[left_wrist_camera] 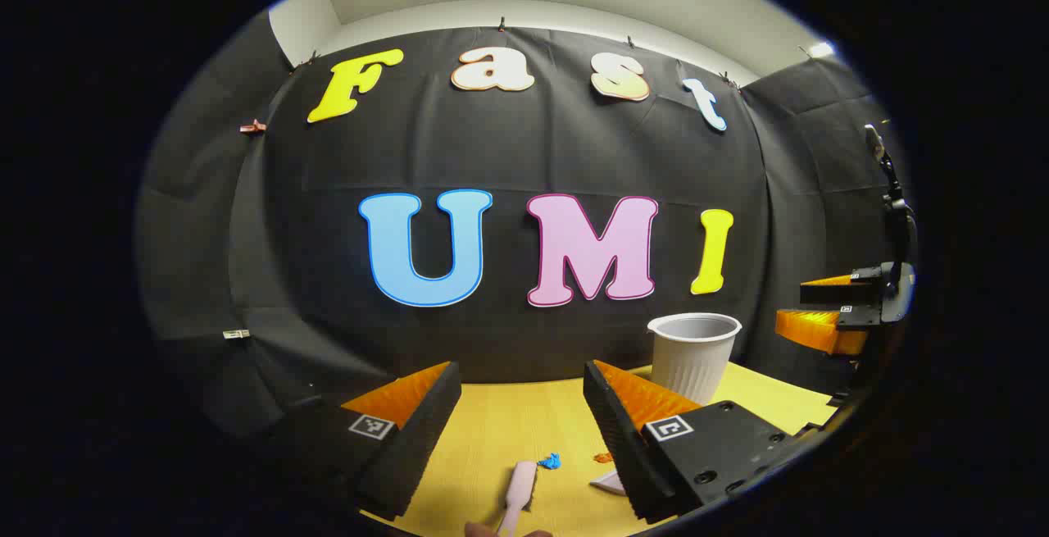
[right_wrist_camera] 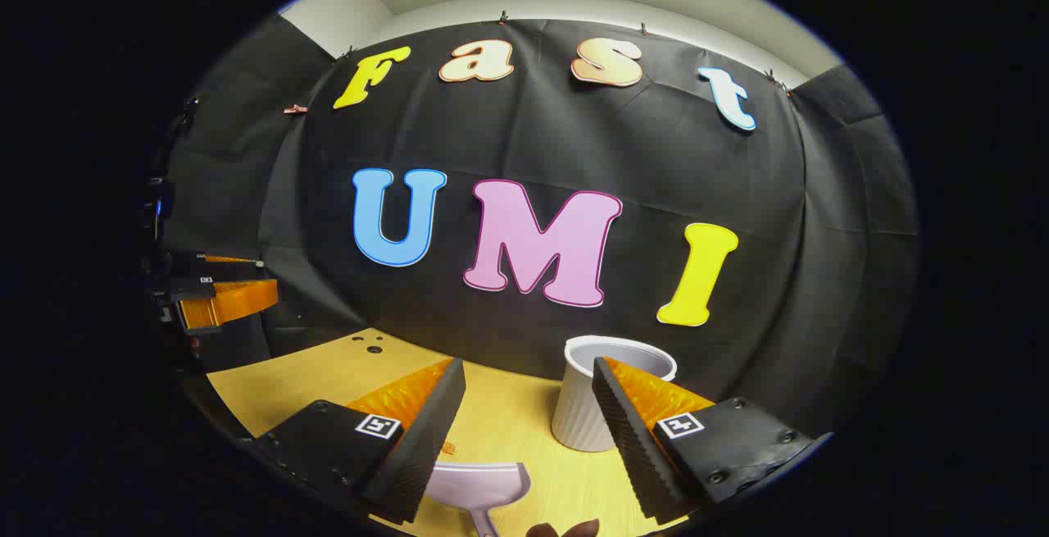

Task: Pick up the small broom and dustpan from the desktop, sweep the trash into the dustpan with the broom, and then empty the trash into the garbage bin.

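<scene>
In the left gripper view my left gripper (left_wrist_camera: 520, 373) hangs open above the yellow desktop (left_wrist_camera: 492, 430). Below its gap lies the small pink broom (left_wrist_camera: 518, 494), with a blue scrap of trash (left_wrist_camera: 550, 461) and an orange scrap (left_wrist_camera: 602, 457) beside it. A pale corner of the dustpan (left_wrist_camera: 608, 483) peeks out by the right finger. In the right gripper view my right gripper (right_wrist_camera: 529, 366) is open over the pale lilac dustpan (right_wrist_camera: 479, 481). The white ribbed garbage bin (right_wrist_camera: 583, 410) stands upright just behind it, partly hidden by the right finger. Neither gripper touches anything.
The bin (left_wrist_camera: 692, 352) stands at the back right of the desktop in the left gripper view. The right gripper (left_wrist_camera: 819, 307) shows at that view's far right, and the left gripper (right_wrist_camera: 246, 279) at the right gripper view's far left. Two small holes (right_wrist_camera: 366, 344) mark the table's far corner.
</scene>
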Demonstrator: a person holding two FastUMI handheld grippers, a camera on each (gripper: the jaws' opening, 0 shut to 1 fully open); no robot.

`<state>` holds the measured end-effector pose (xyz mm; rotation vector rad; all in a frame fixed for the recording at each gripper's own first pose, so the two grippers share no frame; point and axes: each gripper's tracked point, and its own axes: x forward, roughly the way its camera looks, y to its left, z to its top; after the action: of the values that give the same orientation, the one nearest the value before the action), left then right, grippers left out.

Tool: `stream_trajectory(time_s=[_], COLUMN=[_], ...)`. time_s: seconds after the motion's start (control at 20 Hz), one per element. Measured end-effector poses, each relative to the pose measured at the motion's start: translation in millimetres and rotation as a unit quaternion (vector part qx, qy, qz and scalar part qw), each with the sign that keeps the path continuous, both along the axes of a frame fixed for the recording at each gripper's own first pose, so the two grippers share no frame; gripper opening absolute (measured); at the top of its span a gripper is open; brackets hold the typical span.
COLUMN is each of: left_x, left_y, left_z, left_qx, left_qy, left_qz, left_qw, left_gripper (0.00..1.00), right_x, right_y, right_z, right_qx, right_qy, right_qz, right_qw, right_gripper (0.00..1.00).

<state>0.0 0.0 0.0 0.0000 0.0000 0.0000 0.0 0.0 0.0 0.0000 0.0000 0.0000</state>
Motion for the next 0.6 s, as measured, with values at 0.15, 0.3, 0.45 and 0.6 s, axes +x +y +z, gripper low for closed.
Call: stream_trajectory(time_s=[0.15,0.3,0.45,0.6], left_x=[2,4,7,9], left_y=[2,6,11,14], left_z=[-9,-14,-21,-28], left_qx=[0.000,0.001,0.004,0.004], left_qy=[0.010,0.015,0.020,0.027], left_qz=[-0.002,0.000,0.001,0.002], left_qw=[1.000,1.000,1.000,1.000], left_gripper=[0.95,0.95,0.95,0.95], right_x=[3,6,7,7], right_y=[1,6,19,31], right_z=[-3,-9,-24,-56], right_qx=[-0.003,-0.004,-0.004,-0.015], right_qy=[0.005,0.015,0.038,0.089], right_qz=[0.001,0.007,0.040,0.076], right_qw=[1.000,1.000,0.998,0.993], right_gripper=[0.97,0.98,0.97,0.98])
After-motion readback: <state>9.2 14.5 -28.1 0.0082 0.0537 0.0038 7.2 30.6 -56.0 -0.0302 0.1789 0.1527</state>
